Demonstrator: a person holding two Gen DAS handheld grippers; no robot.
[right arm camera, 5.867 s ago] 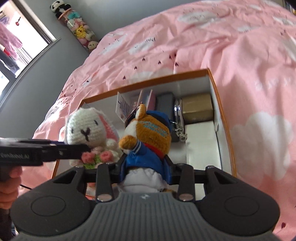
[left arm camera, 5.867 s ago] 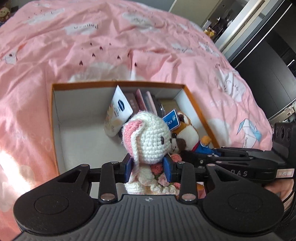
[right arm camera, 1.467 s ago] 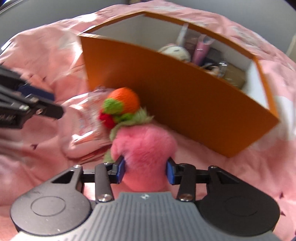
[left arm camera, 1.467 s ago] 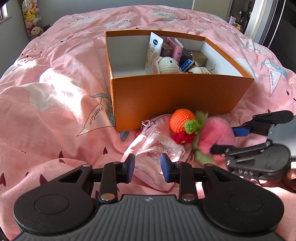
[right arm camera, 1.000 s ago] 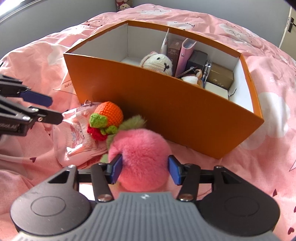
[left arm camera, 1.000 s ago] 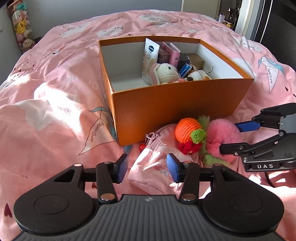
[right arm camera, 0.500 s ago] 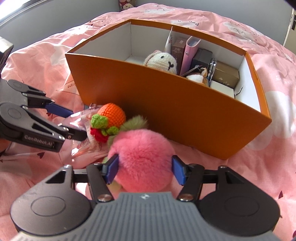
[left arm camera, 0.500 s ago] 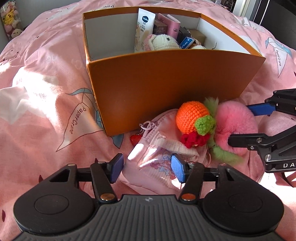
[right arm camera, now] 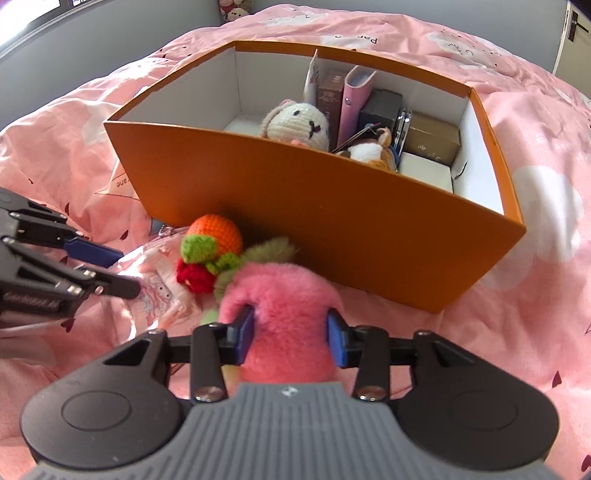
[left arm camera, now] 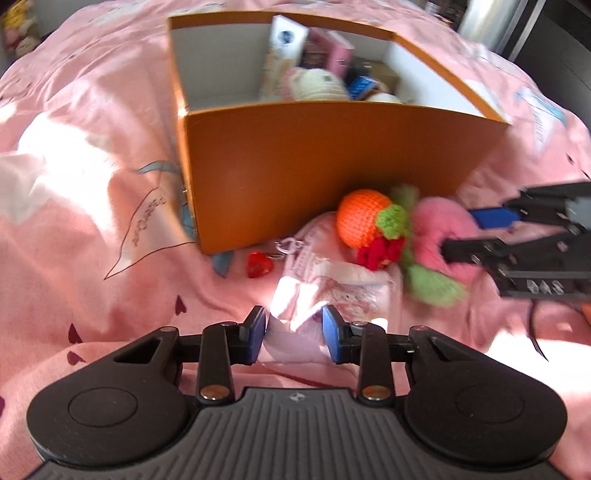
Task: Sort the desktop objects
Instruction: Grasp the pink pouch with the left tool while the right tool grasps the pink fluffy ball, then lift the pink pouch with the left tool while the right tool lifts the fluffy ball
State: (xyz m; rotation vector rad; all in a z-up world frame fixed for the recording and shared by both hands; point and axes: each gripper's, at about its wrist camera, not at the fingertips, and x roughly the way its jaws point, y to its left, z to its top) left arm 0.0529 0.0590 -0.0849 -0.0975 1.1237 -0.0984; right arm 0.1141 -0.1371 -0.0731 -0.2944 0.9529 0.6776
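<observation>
An orange box stands on the pink bed. It holds a white crochet bunny, a tube, small boxes and a plush. In front of it lie a pink pouch, an orange crochet toy and a fluffy pink plush. My left gripper has its jaws around the near edge of the pink pouch, closing on it. My right gripper is shut on the pink plush.
A red heart charm and a key ring lie left of the pouch. Pink bedding surrounds the box. A dark cabinet stands at far right. Grey wall and plush toys are beyond the bed.
My left gripper moved forward onto the pouch and its jaws narrowed around the edge. My right gripper's jaws closed in and now press into the pink plush.
</observation>
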